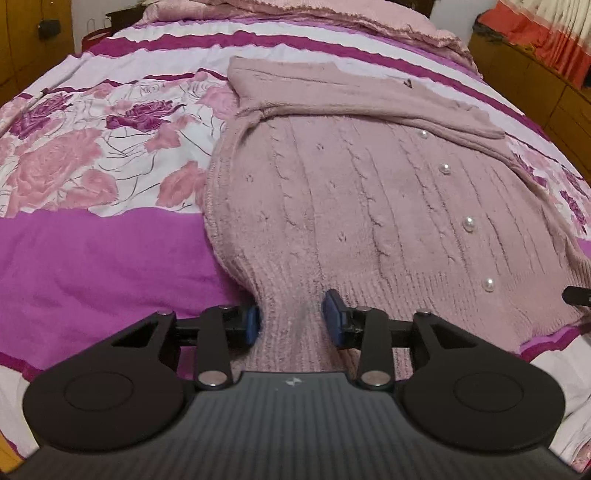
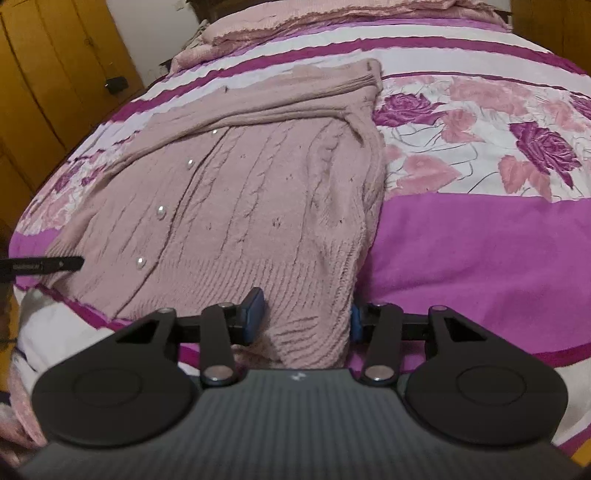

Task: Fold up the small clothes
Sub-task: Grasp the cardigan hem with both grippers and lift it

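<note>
A dusty-pink cable-knit sweater (image 1: pixel 351 192) with pearl buttons (image 1: pixel 468 223) lies flat on the bed, its sleeves folded across the top (image 1: pixel 351 99). My left gripper (image 1: pixel 293 321) sits at the near left part of the ribbed hem, and a bunch of hem fills the space between its blue pads (image 1: pixel 253 325), which press on it. In the right wrist view the same sweater (image 2: pixel 240 192) shows, and my right gripper (image 2: pixel 304 317) is closed on the hem's near right corner, knit packed between both pads (image 2: pixel 255 314). A finger of the left gripper (image 2: pixel 44 265) pokes in at the left.
The bed carries a magenta, white and rose-print cover (image 1: pixel 92 266) with pink pillows (image 1: pixel 332 22) at the head. Yellow wooden cabinets (image 2: pixel 44 74) stand on one side and a low wooden unit (image 1: pixel 535 85) on the other. The bed's near edge lies just under both grippers.
</note>
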A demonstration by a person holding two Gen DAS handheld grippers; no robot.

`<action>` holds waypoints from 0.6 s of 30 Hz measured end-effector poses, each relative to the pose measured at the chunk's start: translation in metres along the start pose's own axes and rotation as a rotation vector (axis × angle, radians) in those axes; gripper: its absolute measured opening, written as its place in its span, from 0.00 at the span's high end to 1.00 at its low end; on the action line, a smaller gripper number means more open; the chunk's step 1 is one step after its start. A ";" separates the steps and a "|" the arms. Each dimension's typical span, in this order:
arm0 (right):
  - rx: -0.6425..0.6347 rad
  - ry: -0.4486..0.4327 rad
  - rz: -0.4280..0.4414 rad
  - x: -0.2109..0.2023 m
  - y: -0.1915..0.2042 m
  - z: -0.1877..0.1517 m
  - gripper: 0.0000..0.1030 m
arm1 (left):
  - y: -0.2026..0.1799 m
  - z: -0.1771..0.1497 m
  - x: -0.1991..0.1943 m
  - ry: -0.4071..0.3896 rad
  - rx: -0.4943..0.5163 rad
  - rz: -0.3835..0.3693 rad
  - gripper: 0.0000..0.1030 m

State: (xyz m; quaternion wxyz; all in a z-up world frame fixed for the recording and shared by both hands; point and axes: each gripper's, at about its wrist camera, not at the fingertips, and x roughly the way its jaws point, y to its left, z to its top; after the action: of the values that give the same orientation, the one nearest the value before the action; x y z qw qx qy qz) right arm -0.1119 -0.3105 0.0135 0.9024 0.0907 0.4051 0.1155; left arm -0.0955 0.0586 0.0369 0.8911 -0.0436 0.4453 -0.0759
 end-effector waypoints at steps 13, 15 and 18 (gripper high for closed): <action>0.160 -0.044 0.200 -0.002 -0.021 0.014 0.84 | 0.029 0.024 0.000 0.039 -0.267 -0.226 0.86; 0.211 -0.089 0.248 -0.007 -0.025 0.024 0.84 | 0.032 0.032 -0.005 0.010 -0.308 -0.246 0.87; 0.261 -0.162 0.290 -0.014 -0.029 0.041 0.84 | 0.030 0.048 -0.015 -0.050 -0.311 -0.268 0.87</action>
State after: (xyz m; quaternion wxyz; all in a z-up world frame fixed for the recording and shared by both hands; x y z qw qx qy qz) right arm -0.0862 -0.3450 0.0426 0.8866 0.2730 0.3253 0.1830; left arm -0.0626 0.0914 0.0732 0.8663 -0.2414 0.4197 -0.1230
